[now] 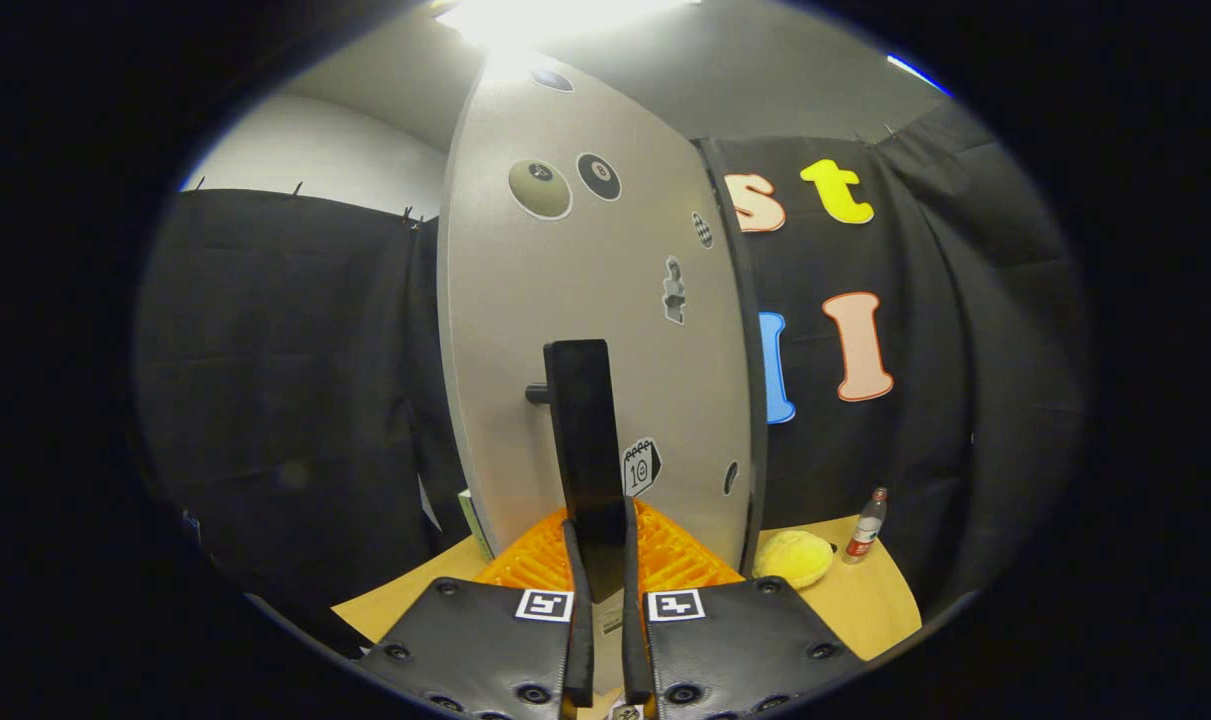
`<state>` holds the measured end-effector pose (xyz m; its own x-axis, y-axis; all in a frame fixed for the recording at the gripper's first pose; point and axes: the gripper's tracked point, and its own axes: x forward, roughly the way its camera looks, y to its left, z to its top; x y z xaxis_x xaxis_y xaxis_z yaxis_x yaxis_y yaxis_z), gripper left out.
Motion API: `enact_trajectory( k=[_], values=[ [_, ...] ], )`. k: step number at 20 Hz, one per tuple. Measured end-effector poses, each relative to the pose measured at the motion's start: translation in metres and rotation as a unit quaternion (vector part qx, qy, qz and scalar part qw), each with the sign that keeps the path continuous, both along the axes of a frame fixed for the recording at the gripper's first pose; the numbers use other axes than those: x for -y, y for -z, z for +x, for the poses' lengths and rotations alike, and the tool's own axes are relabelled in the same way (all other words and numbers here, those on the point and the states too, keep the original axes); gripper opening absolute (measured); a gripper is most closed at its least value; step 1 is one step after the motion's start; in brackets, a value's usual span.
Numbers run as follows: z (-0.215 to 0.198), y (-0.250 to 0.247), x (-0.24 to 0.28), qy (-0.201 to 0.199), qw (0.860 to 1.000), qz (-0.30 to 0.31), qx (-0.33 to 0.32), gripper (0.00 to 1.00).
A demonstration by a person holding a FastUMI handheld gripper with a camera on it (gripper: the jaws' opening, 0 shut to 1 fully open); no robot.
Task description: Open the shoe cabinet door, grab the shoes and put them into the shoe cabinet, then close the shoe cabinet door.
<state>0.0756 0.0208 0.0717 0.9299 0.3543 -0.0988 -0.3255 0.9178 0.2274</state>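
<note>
Light: a bright lamp (525, 18) shines from the ceiling, washed out to white.
Glare: it spills onto the top of the cabinet door (585, 300).
Dark parts: the side cloth walls look dim.
Shape: straight lines bend near the sides.
Sharpness: mostly clear, slightly soft.

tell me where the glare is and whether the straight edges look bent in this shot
Gripper view: a ceiling light blows out to white above the cabinet door, washing out the door's top; fisheye distortion bows the door's edges outward; the handle, clamped between the gripper jaws, stays sharp, as do the bottle and yellow plush.
</note>
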Motion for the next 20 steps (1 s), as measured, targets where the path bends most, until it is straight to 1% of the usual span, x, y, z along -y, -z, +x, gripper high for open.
enact_trajectory(
  k=[8, 10, 13, 14, 15, 16, 17, 18, 20],
  values=[
    [0.002, 0.007, 0.063, 0.066, 0.998, -0.019, 0.007, 0.12],
    [0.006, 0.01, 0.078, 0.09, 0.996, -0.026, 0.008, 0.12],
    [0.009, 0.014, 0.104, 0.141, 0.988, -0.06, 0.011, 0.11],
    [0.008, 0.014, 0.117, 0.159, 0.984, -0.075, 0.016, 0.08],
    [0.007, 0.015, 0.121, 0.161, 0.984, -0.078, 0.009, 0.05],
    [0.008, 0.018, 0.124, 0.172, 0.982, -0.072, 0.005, 0.05],
    [0.0, 0.017, 0.126, 0.18, 0.981, -0.074, 0.001, 0.06],
    [-0.004, 0.016, 0.133, 0.193, 0.978, -0.083, 0.005, 0.1],
    [-0.02, 0.01, 0.145, 0.224, 0.968, -0.108, 0.02, 0.28]
  ],
)
